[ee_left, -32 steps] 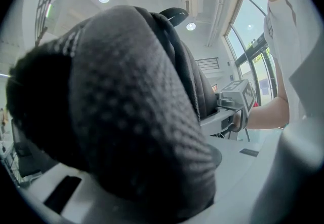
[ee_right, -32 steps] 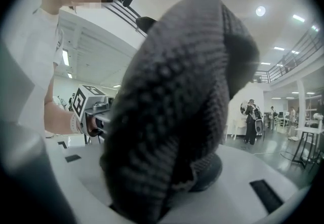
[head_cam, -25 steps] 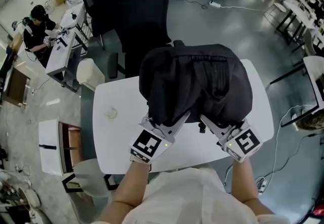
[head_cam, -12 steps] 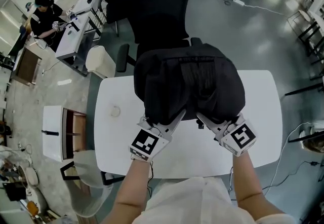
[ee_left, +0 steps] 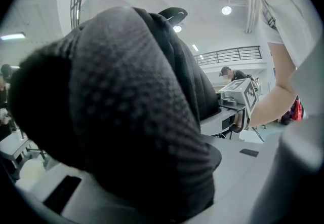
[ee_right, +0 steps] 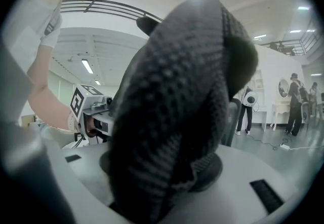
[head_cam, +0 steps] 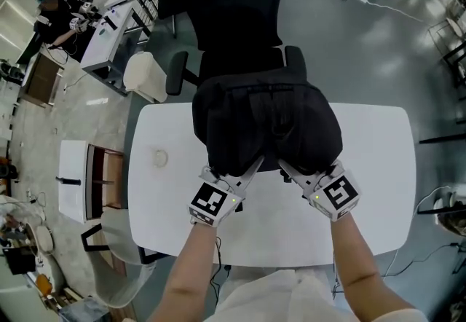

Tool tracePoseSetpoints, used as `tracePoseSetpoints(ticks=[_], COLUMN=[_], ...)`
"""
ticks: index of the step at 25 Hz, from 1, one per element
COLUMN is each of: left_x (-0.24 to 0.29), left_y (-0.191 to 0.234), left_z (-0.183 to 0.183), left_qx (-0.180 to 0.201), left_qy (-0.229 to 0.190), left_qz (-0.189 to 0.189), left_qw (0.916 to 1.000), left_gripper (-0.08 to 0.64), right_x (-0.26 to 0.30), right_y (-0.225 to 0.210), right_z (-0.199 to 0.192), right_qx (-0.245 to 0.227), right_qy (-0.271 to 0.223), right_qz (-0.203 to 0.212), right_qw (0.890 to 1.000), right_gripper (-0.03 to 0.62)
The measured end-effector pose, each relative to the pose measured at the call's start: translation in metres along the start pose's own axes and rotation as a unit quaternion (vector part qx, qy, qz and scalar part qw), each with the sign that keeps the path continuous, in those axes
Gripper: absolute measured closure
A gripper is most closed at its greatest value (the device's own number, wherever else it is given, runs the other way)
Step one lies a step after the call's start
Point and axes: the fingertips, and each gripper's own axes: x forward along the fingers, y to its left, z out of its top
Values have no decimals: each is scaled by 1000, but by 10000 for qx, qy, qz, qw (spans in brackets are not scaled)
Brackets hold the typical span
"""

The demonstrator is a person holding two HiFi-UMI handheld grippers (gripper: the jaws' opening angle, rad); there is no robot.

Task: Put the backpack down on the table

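Backpack (head_cam: 266,120) is over the far half of the white table (head_cam: 364,189), just in front of the black chair (head_cam: 233,7); we can't tell whether it touches. We see left gripper (head_cam: 250,168) and right gripper (head_cam: 288,167) each clamped on its padded near edge.

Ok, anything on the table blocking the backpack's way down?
Nothing visible does. The backpack, held by the left gripper and right gripper, is over the white table; a small round object lies well clear at the table's left.
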Motion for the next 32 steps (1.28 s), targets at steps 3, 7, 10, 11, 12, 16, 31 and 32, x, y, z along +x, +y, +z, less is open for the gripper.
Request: tracePoseSetpoints(ticks=[3,7,10,11,12,16,31,32], left_x=[7,16,20,22,23,29,34,34], left_y=[11,19,22,23,24,27,29,29], left_z=[-20,-46,-60,-62,-62,-74,-88,-88], left_qx=[-45,-165,-227,-228,-232,-326,-468,-472], left_qy=[52,204,278,279,282,348,293,285], left_qz=[25,47,16,9,10,0,-50,-43], left_qw=[10000,9996,9994,9994,9993,9989,9985,9985], left_gripper=[411,410,410,410,408,402,385,385], right_x=[14,27,34,35,36,40,43,43], right_y=[-4,-9,-12,-13,-13,-17,-18,-18], right_z=[-17,-42,-55,-58,-59,-74,-90,-90], right_qx=[73,186,254,284,313,409,588,591], right_qy=[58,141,164,176,189,286,335,337], right_qz=[-10,-42,-103,-125,-140,-180,-163,-169], right_qw=[10000,9997,9995,9994,9992,9986,9976,9975], right_gripper=[374,374,373,373,373,371,371,371])
